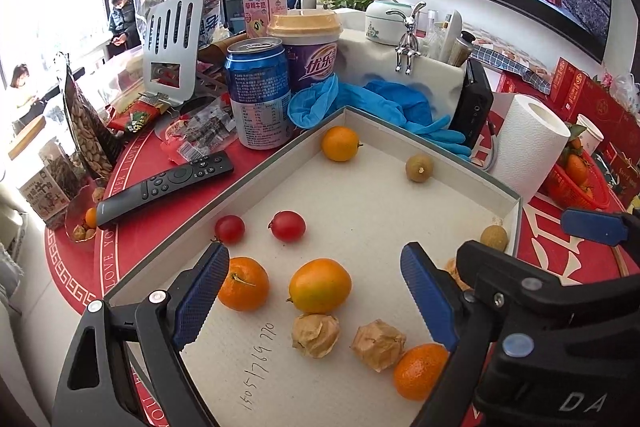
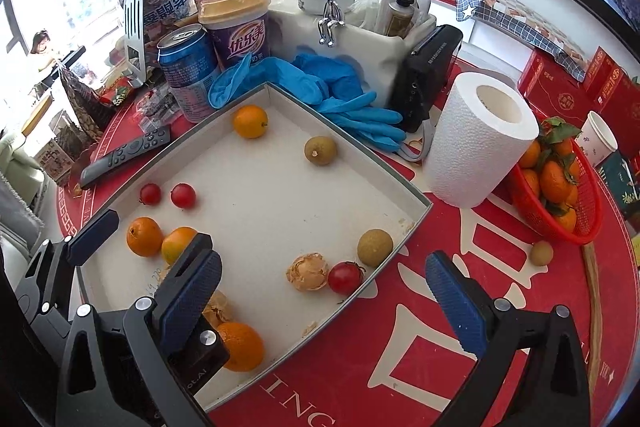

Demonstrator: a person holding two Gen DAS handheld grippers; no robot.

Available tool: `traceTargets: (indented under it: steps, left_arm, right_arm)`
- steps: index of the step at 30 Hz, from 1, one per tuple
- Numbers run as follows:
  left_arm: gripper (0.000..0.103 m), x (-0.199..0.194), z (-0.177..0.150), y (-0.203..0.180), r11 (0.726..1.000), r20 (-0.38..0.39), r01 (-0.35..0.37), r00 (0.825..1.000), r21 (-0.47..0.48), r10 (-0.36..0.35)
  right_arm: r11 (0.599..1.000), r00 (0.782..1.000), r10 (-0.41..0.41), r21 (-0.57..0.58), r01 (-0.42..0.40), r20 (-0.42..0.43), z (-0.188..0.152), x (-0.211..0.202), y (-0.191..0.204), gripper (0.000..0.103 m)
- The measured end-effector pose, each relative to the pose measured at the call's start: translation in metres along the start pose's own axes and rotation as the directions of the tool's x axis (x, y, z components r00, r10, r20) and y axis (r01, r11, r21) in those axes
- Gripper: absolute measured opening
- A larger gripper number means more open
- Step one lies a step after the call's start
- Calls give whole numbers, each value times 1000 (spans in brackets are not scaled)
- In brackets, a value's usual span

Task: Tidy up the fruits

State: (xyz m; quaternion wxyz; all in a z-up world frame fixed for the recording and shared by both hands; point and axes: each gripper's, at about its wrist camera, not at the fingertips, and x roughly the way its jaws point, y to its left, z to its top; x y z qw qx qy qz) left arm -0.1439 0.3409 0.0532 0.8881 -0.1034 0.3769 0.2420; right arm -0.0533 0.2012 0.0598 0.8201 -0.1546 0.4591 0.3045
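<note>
A shallow white tray (image 1: pixel 280 151) (image 2: pixel 416 205) holds scattered fruit: several small oranges (image 1: pixel 320 285), two cherry tomatoes (image 1: pixel 287 225), two longans (image 1: pixel 419 167) and two papery husk cherries (image 1: pixel 315 335). My left gripper (image 1: pixel 314 255) hovers open over the tray's near part, jaws wide, nothing pressed between them. My right gripper (image 2: pixel 320 255) is open too, above the tray's near right edge, over a husk cherry (image 2: pixel 307 271) and a third tomato (image 2: pixel 345 277). One of its fingers (image 1: pixel 592 227) shows at the right of the left wrist view.
A red basket (image 2: pixel 588 223) of tangerines and a loose longan (image 2: pixel 541 253) sit on the red tablecloth to the right. A paper towel roll (image 2: pixel 476 143), blue gloves (image 2: pixel 344 99), a drink can (image 1: pixel 258 95), a purple cup (image 1: pixel 310 55) and a remote (image 1: pixel 168 183) crowd the tray's far sides.
</note>
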Motion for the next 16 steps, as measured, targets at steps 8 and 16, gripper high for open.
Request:
traceTargets:
  steps: [8, 16]
  left_arm:
    - [90, 1, -1, -2, 1000, -3, 0, 1000, 9, 0]
    - [90, -5, -2, -8, 999, 43, -16, 999, 44, 15]
  right_arm:
    - [1000, 1000, 3, 8, -3, -4, -2, 1, -1, 102]
    - [1000, 1000, 2, 5, -2, 5, -2, -2, -1, 102]
